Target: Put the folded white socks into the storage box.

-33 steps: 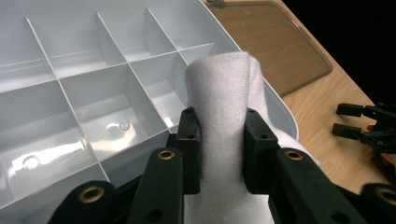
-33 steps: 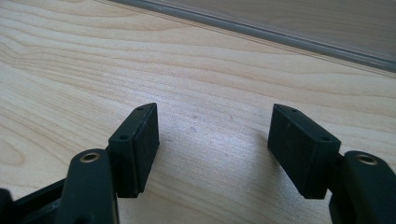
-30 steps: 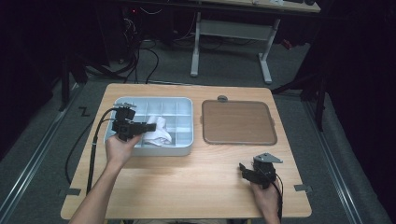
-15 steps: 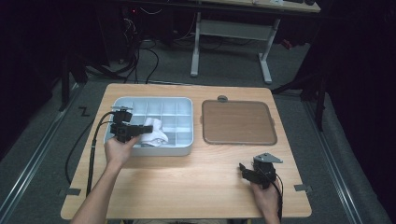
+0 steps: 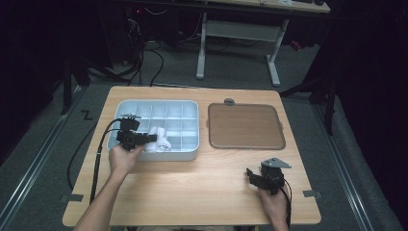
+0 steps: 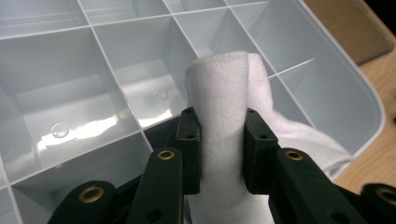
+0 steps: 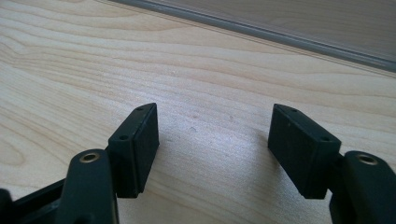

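Observation:
A pale blue divided tray (image 5: 190, 109) sits at the table's back left. A rolled white cloth (image 5: 159, 143) lies across its front compartments. My left gripper (image 5: 150, 138) is shut on that cloth; in the left gripper view the white cloth (image 6: 224, 116) is pinched between the two black jaws, above the tray's compartments (image 6: 70, 107). My right gripper (image 5: 249, 174) rests low on the table near the front right, open, with bare wood between its jaws (image 7: 212, 135).
A brown flat lid or mat (image 5: 244, 126) lies to the right of the tray, with a small grey knob (image 5: 229, 101) at its back edge. Bare wooden table (image 5: 192, 187) spreads between the two grippers. A black cable (image 5: 98, 154) trails off the left side.
The left gripper has drawn back slightly toward the tray's front left edge with the cloth in its jaws. The right gripper has stayed still.

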`<state>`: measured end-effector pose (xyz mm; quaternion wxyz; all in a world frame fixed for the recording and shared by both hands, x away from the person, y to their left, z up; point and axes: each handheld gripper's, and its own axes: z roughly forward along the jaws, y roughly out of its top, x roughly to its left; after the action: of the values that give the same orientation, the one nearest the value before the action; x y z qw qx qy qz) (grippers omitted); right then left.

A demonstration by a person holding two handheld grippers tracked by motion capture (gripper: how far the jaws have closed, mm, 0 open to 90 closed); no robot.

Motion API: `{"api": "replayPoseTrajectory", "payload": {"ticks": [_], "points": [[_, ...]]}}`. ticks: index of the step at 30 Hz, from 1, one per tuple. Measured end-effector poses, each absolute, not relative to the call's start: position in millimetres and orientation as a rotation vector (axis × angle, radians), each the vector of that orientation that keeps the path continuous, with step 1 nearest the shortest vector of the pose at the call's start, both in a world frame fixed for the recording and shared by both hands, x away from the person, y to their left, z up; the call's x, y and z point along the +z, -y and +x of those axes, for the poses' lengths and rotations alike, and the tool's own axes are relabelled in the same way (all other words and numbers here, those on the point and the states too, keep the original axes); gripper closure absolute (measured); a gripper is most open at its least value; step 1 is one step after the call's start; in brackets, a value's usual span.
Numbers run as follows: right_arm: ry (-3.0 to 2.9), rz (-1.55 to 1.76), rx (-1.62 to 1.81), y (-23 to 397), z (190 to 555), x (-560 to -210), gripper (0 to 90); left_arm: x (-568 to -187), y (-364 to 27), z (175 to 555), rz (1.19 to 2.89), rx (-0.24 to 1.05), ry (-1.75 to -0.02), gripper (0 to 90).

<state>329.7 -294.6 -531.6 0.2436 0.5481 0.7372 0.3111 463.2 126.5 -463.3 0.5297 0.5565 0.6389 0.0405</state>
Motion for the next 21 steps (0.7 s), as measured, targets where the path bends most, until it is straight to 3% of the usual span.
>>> {"api": "replayPoseTrajectory", "payload": {"ticks": [21], "points": [[-2.014,1.497,0.850,294.6,329.7,-531.7,34.2,-477.0,-116.5,460.9,1.452,0.199,-1.515,72.5]]}}
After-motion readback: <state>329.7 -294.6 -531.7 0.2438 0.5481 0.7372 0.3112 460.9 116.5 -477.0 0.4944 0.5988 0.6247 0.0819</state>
